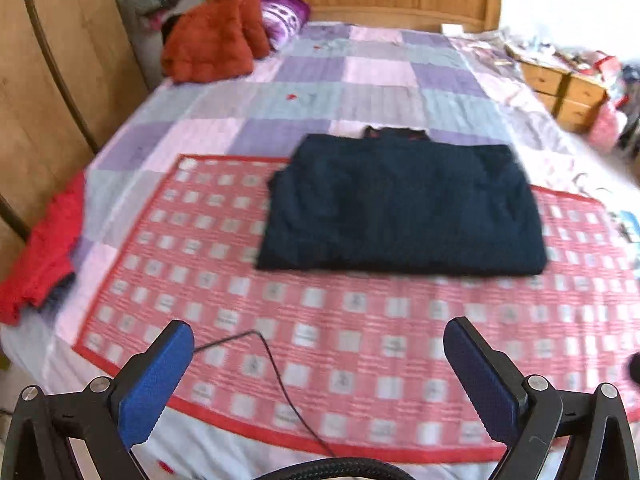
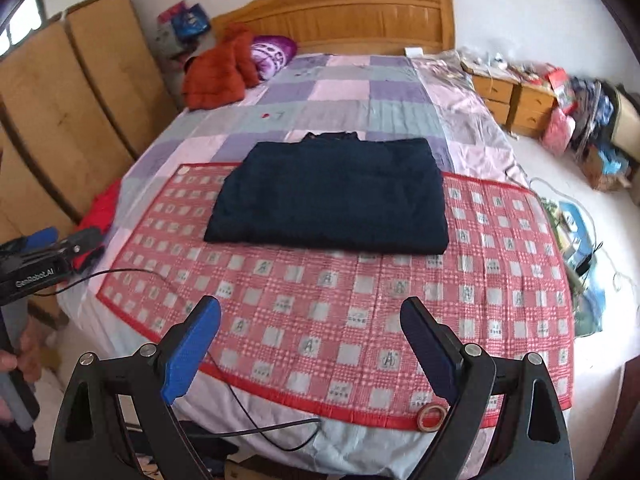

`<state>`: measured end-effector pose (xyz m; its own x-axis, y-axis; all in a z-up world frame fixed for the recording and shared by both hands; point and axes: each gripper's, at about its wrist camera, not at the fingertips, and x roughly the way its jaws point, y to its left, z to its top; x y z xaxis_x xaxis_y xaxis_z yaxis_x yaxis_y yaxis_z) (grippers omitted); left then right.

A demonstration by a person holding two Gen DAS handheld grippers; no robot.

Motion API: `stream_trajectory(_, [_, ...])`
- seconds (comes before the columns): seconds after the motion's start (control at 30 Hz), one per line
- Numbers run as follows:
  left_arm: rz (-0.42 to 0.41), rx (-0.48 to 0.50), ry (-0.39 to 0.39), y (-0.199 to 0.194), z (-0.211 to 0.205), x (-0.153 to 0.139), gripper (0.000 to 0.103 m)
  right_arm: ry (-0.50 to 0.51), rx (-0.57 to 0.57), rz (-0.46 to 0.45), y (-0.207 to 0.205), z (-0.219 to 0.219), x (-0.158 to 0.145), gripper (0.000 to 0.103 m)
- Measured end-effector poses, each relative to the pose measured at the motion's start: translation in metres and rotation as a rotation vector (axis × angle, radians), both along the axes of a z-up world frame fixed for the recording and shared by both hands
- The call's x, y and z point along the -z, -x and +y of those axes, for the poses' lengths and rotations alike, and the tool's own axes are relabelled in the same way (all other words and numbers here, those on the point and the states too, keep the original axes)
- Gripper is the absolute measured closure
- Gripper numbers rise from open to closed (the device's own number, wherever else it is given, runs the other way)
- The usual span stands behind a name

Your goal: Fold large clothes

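Observation:
A dark navy garment (image 1: 404,208) lies folded into a flat rectangle on the red checked mat (image 1: 320,344), collar toward the headboard. It also shows in the right wrist view (image 2: 332,196), on the mat (image 2: 360,312). My left gripper (image 1: 318,344) is open and empty, well short of the garment over the mat's near part. My right gripper (image 2: 310,320) is open and empty, also back from the garment near the bed's foot. The left gripper's body (image 2: 40,256) shows at the left edge of the right wrist view.
A red garment (image 1: 44,256) lies at the bed's left edge. An orange jacket (image 1: 216,36) and purple pillow (image 1: 282,18) sit by the headboard. A black cable (image 2: 168,280) crosses the mat's near corner. A tape roll (image 2: 432,416) lies at the mat's front edge. Drawers (image 2: 516,100) and clutter stand right.

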<state>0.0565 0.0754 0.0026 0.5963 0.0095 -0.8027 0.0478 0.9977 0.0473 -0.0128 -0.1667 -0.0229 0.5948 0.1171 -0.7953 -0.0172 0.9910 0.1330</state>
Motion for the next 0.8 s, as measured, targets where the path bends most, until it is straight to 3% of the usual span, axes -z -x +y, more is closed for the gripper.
stream_trajectory(0.13, [0.004,-0.022,-0.005,0.014,-0.010,-0.006,0.000,0.007,0.012,0.004,0.010,0.016,-0.012,0.009])
stream_trajectory(0.37, [0.002,0.023,-0.023,0.034,-0.032,-0.013,0.000,-0.010,0.027,0.022,0.024,0.015,-0.018,0.009])
stream_trajectory(0.8, [-0.008,0.069,-0.028,0.039,-0.046,-0.019,0.000,-0.023,0.037,0.024,0.036,0.012,-0.021,0.009])
